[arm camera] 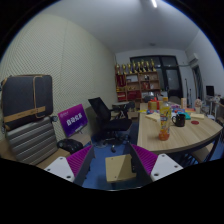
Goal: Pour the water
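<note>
The tongs (117,160) are standing wide apart and holding nothing; their two pink pads (79,160) are showing at either side, with only floor and part of the gripper's own body between them. Judged from this view, the pouring task is not yet begun: no vessel is being gripped and nothing is being tilted.

The likely task items are sitting on the wooden tabletop (195,132), well beyond the tongs and off to their right. An orange-coloured cup (164,133) is standing nearest the tabletop's near edge, a dark mug (179,119) is resting just beside it further back, and several bottles (154,103) are clustering behind them; which one is holding water cannot be told.

A black office chair (102,113) is standing between the tongs and the tabletop, to the left of it. A purple sign (73,119) is leaning at the left, and stocked shelves (138,78) are lining the far wall.

What remains, as a judgement: approaching the tabletop, closing on a vessel, and pouring.
</note>
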{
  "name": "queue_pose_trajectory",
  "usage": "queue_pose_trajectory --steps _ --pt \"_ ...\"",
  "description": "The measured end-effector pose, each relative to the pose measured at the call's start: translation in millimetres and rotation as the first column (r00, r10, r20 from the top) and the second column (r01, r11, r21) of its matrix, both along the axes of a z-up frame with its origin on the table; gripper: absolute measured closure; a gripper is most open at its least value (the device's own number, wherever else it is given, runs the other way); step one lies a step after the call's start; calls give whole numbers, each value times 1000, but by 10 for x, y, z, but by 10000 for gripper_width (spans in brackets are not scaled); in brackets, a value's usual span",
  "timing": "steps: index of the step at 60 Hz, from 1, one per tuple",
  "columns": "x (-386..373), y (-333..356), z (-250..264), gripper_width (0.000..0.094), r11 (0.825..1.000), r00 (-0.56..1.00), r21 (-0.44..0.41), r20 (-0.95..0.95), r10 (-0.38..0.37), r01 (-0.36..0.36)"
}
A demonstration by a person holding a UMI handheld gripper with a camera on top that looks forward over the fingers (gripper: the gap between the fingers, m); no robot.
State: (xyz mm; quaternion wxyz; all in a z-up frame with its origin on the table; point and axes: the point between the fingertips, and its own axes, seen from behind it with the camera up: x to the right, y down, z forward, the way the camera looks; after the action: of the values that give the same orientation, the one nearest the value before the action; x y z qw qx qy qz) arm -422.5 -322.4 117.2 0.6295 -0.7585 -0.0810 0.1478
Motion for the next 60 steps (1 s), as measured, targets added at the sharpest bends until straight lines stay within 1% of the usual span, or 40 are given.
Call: queue_pose_trajectory --steps 1,2,3,5,6,11,12,16,23,24,27,28,29,35,42,45,50,57,59,60 --pt "-123 -24 -11 119 1000 1000 -3 -3 -5 5" --pt "11 5 -6 119 1000 1000 -5 -6 0 0" --pt "-108 -15 -13 119 1000 1000 -6 -8 -4 4" --pt "50 33 -10 118 1000 1000 -6 -10 -3 3" --pt "-49 16 -19 119 1000 1000 -4 -9 -11 11" --pt "187 154 0 121 999 1000 36 11 -23 23" --pt "158 187 -42 123 999 999 45 16 -28 28" --pt "436 374 -50 123 996 997 67 39 -59 56" --pt "1020 847 -203 119 985 988 102 58 -142 136" --pt "1139 930 -158 120 984 987 104 60 -152 145" --pt "1383 1178 -194 120 977 981 116 58 -187 180" --pt "1454 1232 -324 117 974 978 119 56 -201 193" --pt "1523 1329 -283 111 972 976 117 60 -209 201" --pt "1812 1794 -391 105 967 971 127 65 -230 221" --pt "2032 2274 -396 109 953 954 154 104 -280 262" --pt "2053 2465 -397 108 953 953 156 117 -278 259" --pt "1990 2703 -366 105 963 965 164 119 -233 212" --pt "1985 3027 -290 114 961 966 178 114 -231 209" --pt "1962 3099 -283 120 963 968 176 114 -224 202" --pt "1940 3136 -295 213 965 969 169 115 -220 199"
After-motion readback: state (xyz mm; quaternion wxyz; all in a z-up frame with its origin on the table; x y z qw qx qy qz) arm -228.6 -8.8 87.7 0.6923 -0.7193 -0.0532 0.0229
